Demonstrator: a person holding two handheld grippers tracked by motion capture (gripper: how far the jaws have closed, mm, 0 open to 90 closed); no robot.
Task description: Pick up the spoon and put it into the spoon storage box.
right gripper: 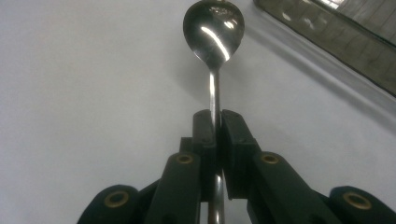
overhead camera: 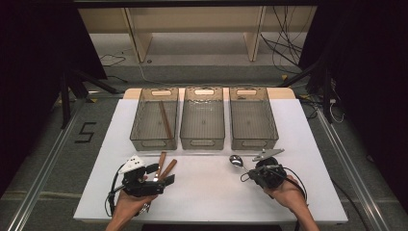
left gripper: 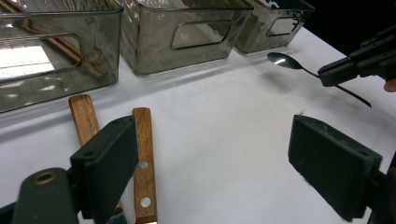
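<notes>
Right gripper point(overhead camera: 251, 173): held low over the white table top point(overhead camera: 207, 192), near its front edge, jaws pointing left and away from the person. Jaws clenched on the thin handle of the shiny metal spoon point(overhead camera: 236, 160). Right gripper view: spoon handle runs up between the two black pads point(right gripper: 233, 135), bowl point(right gripper: 214, 30) ahead of them, just above the table; lower handle end cut off by the frame.

Left gripper point(overhead camera: 161, 179): held near the front left of the table, jaws released and wide apart, nothing between them. Left gripper view: two wooden-handled utensils point(left gripper: 144, 163) lie side by side beside its left jaw, which hides part of one; their working ends are hidden.

High view: three clear grey plastic bins point(overhead camera: 202, 118) in a row behind. Left bin holds thin brown sticks point(overhead camera: 165, 119), hard to identify.
</notes>
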